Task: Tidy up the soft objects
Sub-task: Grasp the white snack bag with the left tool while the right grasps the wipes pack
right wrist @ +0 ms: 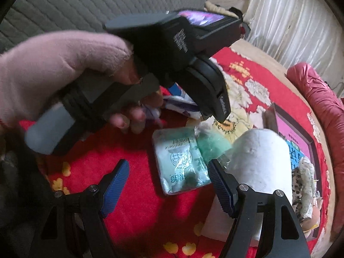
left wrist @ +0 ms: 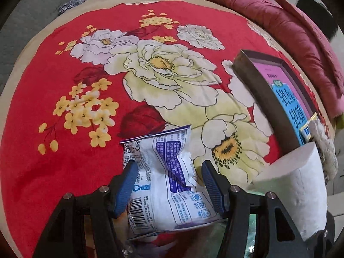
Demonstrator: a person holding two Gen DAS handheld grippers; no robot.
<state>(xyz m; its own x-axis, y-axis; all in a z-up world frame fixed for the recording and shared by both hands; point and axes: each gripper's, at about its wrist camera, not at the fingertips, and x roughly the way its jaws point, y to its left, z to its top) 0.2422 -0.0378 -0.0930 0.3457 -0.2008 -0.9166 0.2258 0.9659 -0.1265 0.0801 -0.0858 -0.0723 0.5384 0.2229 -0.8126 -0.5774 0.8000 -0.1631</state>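
The left tongs (left wrist: pixel 169 185) point down over a crumpled white-and-blue wrapper (left wrist: pixel 165 172) lying on the red floral blanket (left wrist: pixel 64 53). Their blue pads stand wide on either side of it; the left pad looks to be at the wrapper's edge, though I cannot tell whether it touches, and the right pad is clear of it. The right tongs (right wrist: pixel 169 185) gape open too, empty, above a pale green packet (right wrist: pixel 180 161) flat on the blanket. Just beside that packet stands a white tissue roll (right wrist: pixel 258 157), near the right pad. Further right lies a dark-rimmed box (right wrist: pixel 301 137) with a pink and blue base holding some soft things. A pink-sleeved hand (right wrist: pixel 64 64) grips the left tool.
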